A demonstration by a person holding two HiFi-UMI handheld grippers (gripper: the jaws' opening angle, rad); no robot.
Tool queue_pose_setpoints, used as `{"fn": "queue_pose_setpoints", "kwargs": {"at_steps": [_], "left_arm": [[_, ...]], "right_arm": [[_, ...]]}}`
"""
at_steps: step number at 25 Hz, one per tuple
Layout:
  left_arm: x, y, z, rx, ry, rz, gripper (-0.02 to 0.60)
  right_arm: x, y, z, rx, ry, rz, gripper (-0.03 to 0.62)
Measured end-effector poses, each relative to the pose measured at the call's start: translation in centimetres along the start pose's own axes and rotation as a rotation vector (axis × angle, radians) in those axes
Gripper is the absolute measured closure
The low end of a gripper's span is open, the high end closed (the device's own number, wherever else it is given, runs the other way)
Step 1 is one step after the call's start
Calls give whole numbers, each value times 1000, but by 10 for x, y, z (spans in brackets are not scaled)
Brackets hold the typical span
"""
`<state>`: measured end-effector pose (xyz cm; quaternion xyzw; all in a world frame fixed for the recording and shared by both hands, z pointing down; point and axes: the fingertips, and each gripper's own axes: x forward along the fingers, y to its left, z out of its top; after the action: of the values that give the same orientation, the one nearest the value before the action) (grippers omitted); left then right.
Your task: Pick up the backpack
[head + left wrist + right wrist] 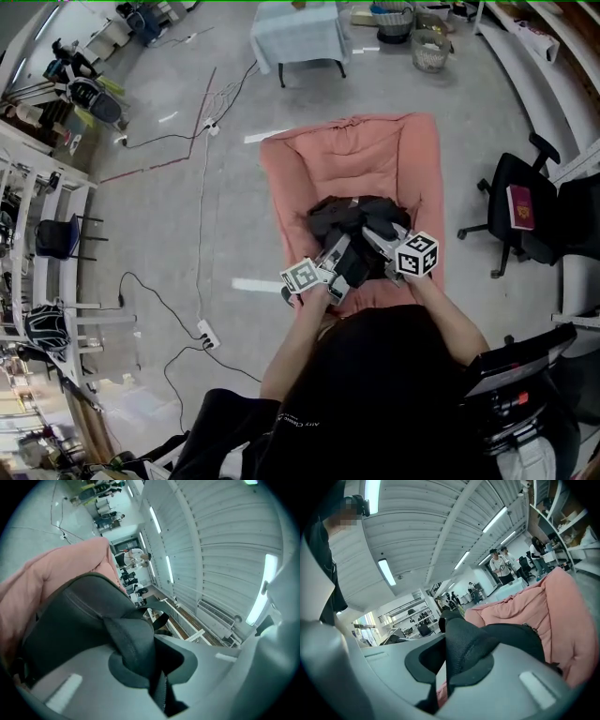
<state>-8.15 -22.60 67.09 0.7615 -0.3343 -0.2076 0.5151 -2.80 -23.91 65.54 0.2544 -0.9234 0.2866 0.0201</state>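
Note:
A black backpack (354, 217) lies on a pink beanbag cushion (347, 155) on the floor. In the head view both grippers reach into it from the near side. My left gripper (339, 249) is shut on a black strap (133, 641) of the backpack; the bag's body (77, 620) bulges just beyond the jaws against the pink cushion (51, 566). My right gripper (380, 236) is shut on a black mesh shoulder strap (464, 646), which runs up between its jaws, with the bag's body (518, 639) and the pink cushion (555, 604) behind it.
A black office chair (511, 211) with a red book on its seat stands to the right. A cloth-covered table (300, 37) and baskets (429, 49) are beyond the cushion. Cables and a power strip (208, 334) cross the floor at left, near shelving (47, 234).

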Motion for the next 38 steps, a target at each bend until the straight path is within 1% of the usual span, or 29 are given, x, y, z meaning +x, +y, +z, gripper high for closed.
{"fn": "queue_pose_setpoints", "kwargs": {"at_steps": [4, 10, 18, 22, 27, 31, 36, 38], "left_arm": [[-5, 4, -2, 27, 9, 14, 552], [-11, 7, -1, 69, -26, 40, 549], [-10, 9, -1, 93, 2, 77, 549], [-7, 12, -4, 117, 30, 103, 549], [-15, 14, -6, 137, 61, 114, 549], [-15, 15, -8, 208, 97, 147, 551], [-14, 0, -8, 323, 108, 138, 551], [-14, -6, -8, 348, 105, 139, 551]], "right_arm": [[2, 3, -3, 7, -8, 8, 559], [5, 5, -5, -22, 13, 16, 554], [5, 4, -7, -25, 18, 9, 554], [5, 2, -7, -30, 22, 7, 554], [10, 8, -9, -34, 19, 3, 557], [9, 9, -1, -55, 26, -1, 562], [8, 15, 5, -94, 36, 20, 563], [7, 18, 7, -105, 43, 35, 564]]}}
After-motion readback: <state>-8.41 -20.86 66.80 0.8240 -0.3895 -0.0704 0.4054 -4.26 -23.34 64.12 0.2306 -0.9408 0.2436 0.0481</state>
